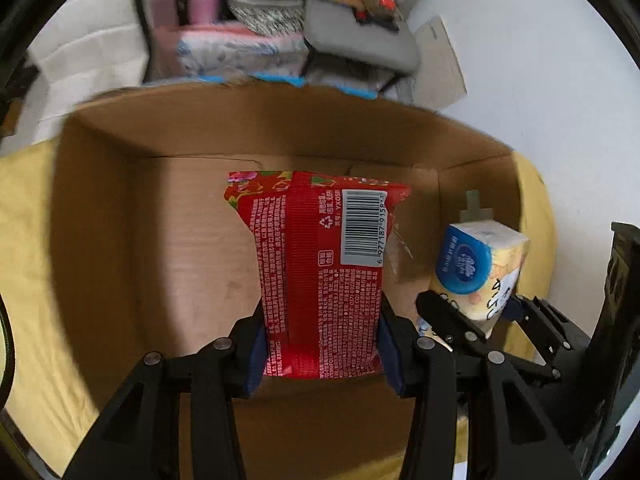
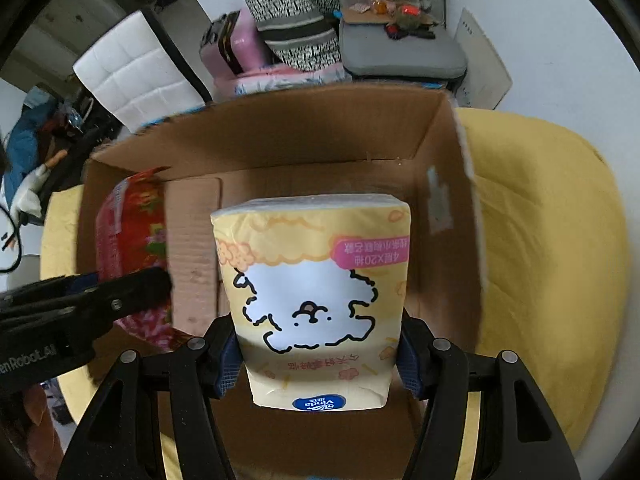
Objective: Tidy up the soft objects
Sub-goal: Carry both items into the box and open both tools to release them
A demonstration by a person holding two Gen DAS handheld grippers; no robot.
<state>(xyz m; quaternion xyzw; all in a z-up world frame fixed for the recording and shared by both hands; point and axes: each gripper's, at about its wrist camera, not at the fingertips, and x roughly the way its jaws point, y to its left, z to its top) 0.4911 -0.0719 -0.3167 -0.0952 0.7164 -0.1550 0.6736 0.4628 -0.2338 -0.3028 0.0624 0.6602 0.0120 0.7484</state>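
Surrounds: open cardboard box on yellow cushion, grey chair beyond | left gripper clamped on red tissue pack, long axis pointing away, over box | right gripper clamped on yellow tissue pack, likewise over box, beside red pack

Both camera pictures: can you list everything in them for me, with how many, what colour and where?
cardboard box: one, brown, open, on the yellow cushion
yellow cushion: one, under the box
red packet: one, red with barcode, held over the box
tissue pack: one, pale yellow, cartoon dog print, held over the box
grey chair: one, behind the box, small items on its seat
pink case: one, behind the box
left tongs: black, clamped on the red packet
right tongs: black, clamped on the tissue pack
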